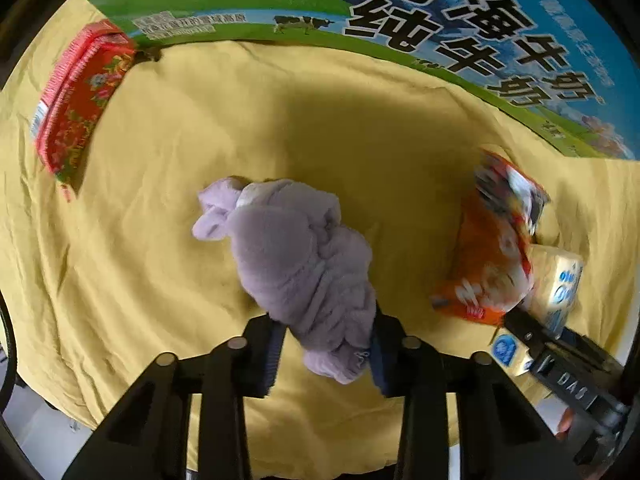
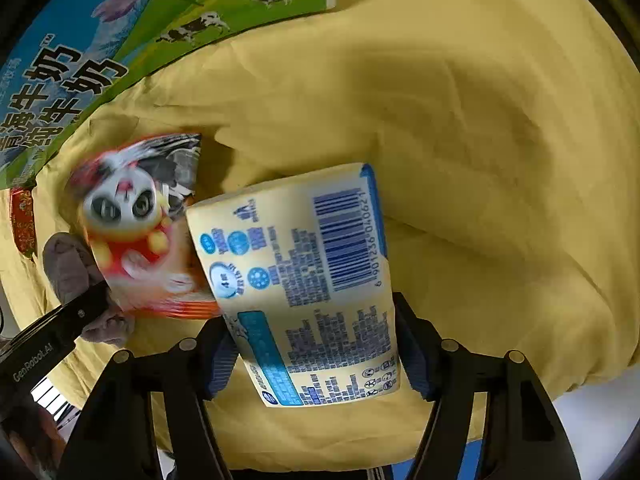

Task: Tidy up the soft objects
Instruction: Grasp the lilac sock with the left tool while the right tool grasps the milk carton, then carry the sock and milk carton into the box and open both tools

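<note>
Steady pressure advised on both soft things: left claw (image 1: 326,344) clenched on lower end of purple fleece cloth (image 1: 296,256), right claw (image 2: 314,354) clenched across pale yellow tissue pack (image 2: 304,280), so best carried level and set down without squeezing harder. Cloth lying on yellow sheet (image 1: 360,128), well in front of milk carton box (image 1: 440,20); tissue pack touching orange panda packet (image 2: 140,232), nearer than that box. Both claws pointing forward and down toward sheet, close side by side.
</note>
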{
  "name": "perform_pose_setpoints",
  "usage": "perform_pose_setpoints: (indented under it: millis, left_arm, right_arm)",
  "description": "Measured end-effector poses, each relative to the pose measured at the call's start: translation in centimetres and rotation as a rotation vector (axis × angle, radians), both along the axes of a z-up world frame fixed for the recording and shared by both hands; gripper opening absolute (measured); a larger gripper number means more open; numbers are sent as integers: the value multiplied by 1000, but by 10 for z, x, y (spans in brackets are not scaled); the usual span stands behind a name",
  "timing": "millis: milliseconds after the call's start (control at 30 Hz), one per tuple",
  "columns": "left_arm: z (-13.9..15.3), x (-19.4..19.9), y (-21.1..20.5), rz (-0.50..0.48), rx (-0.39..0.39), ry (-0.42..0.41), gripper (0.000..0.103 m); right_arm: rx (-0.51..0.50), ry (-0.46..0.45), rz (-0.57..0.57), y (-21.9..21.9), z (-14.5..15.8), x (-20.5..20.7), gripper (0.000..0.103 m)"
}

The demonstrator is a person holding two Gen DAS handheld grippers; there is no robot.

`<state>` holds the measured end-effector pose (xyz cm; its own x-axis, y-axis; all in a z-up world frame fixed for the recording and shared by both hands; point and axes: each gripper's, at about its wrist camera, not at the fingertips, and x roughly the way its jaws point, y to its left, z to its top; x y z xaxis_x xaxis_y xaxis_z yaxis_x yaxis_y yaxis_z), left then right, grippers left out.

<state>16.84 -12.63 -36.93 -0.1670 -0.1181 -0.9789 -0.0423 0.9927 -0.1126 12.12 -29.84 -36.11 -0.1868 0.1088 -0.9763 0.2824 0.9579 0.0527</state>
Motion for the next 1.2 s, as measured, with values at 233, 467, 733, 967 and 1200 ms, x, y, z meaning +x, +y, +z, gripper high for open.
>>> perform_pose_setpoints:
  millis: [233, 467, 733, 967, 1200]
  left_arm:
    - [50, -10, -10, -65, 36, -113, 29]
    - [133, -15, -26, -120, 11, -277, 29]
    - [211, -7, 23, -163, -22, -412, 29]
    - [245, 5, 32, -170, -63, -463, 29]
    - [254, 31, 31, -165, -97, -463, 29]
  right_arm:
    - [-1, -96, 12, 15, 55, -9, 65]
    - [44, -226, 66, 51, 132, -15, 65]
    - [72, -351, 110, 65, 211, 3, 65]
    - [97, -401, 116, 64, 242, 0, 65]
    - [112, -434, 117, 60, 253, 16, 65]
